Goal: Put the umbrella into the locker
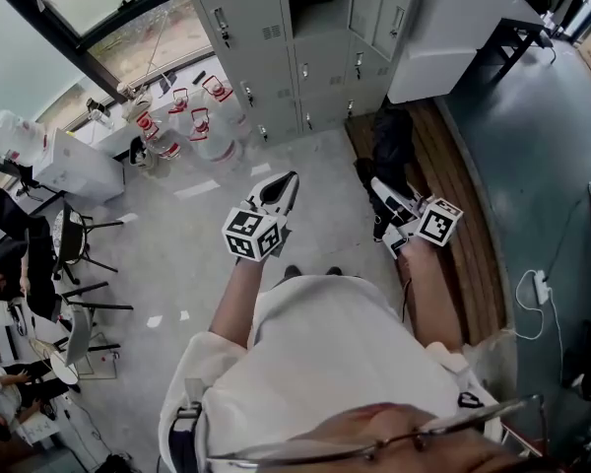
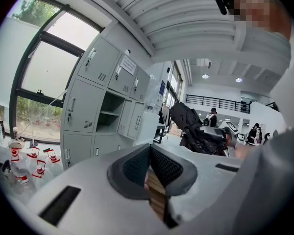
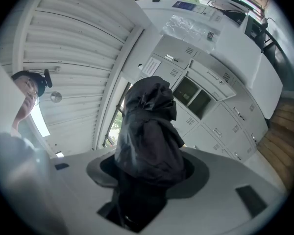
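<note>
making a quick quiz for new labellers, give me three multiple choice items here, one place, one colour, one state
1. What holds the umbrella? A the right gripper B the left gripper C nothing, it lies loose
2. The umbrella's colour? A red B black C yellow
3. The left gripper's jaws? A wide apart B clamped on the umbrella C together, nothing between
1 A: the right gripper view shows its jaws pressing the folded fabric.
2 B: that fabric is black.
3 C: its pads meet in the left gripper view.
</note>
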`<act>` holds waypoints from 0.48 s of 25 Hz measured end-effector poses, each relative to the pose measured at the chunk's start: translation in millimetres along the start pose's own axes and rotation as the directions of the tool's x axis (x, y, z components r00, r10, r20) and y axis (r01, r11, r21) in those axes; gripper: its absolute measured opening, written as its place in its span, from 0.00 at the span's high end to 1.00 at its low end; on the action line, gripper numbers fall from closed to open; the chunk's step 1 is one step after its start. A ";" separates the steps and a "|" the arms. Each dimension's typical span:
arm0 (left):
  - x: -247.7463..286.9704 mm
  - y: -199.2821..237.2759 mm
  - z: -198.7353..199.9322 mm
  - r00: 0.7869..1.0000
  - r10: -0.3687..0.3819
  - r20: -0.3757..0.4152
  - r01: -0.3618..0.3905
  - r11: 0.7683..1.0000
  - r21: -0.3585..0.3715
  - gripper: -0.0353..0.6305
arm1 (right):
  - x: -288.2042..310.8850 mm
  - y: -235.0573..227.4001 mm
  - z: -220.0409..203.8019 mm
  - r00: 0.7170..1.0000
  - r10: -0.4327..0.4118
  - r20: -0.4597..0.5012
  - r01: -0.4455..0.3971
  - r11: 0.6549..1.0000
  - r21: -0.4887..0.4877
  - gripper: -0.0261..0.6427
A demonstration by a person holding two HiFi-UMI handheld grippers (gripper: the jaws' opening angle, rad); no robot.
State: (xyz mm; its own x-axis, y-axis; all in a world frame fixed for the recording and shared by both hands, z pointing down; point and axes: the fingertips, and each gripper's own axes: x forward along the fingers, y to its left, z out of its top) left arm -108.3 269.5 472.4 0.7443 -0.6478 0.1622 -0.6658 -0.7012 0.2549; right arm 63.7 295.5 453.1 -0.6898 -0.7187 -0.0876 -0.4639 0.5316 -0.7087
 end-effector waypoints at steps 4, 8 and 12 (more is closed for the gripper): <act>7.4 -10.1 -3.5 1.000 0.017 0.002 -0.017 1.000 -0.003 0.94 | -10.2 -7.9 3.9 1.000 0.003 -0.011 -0.003 1.000 -0.005 0.60; 14.8 -22.0 -9.7 0.999 0.034 -0.001 -0.034 0.999 -0.011 0.94 | -19.2 -15.9 7.4 1.000 0.012 -0.025 -0.013 1.000 -0.008 0.60; 31.9 -19.0 -12.9 0.999 0.043 -0.011 -0.043 0.999 -0.017 0.94 | -15.9 -33.0 13.6 0.999 0.007 -0.046 -0.008 1.000 -0.024 0.60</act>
State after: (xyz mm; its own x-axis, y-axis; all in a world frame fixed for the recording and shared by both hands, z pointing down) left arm -71.2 266.0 485.0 0.7154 -0.6742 0.1835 -0.6965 -0.6673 0.2637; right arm 97.6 283.3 468.3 -0.7181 -0.6933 -0.0600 -0.4714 0.5481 -0.6908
